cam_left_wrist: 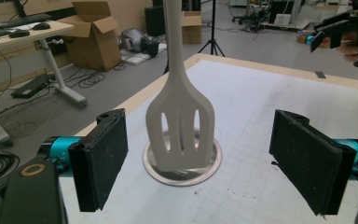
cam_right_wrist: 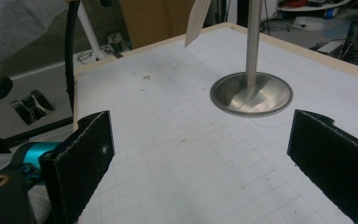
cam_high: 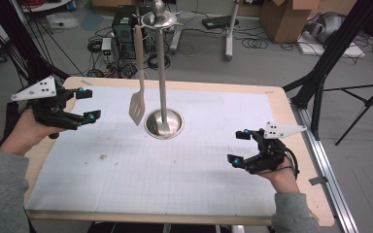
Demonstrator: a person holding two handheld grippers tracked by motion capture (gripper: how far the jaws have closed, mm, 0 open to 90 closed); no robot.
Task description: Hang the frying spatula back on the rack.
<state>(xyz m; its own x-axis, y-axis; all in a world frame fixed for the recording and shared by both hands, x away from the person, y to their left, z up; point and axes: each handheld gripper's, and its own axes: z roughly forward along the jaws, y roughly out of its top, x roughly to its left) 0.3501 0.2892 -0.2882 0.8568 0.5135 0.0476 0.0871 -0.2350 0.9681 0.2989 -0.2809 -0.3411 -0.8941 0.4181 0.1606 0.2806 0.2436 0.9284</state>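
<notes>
Approach step, by my judgement: the spatula (cam_high: 137,99) hangs from the stand (cam_high: 163,121) at frame centre, the left gripper (cam_high: 85,104) and right gripper (cam_high: 240,145) both gape empty, and the left must next close on the blade.

— What can't you make out from there?

— In my left gripper view the pale slotted plastic spatula (cam_left_wrist: 181,133) loses its handle at the top edge, and its blade hides the tall steel stand's round base (cam_left_wrist: 182,164) in part.

— And the right gripper view?

— The stand's pole runs off the top; just a spatula corner shows.
</notes>
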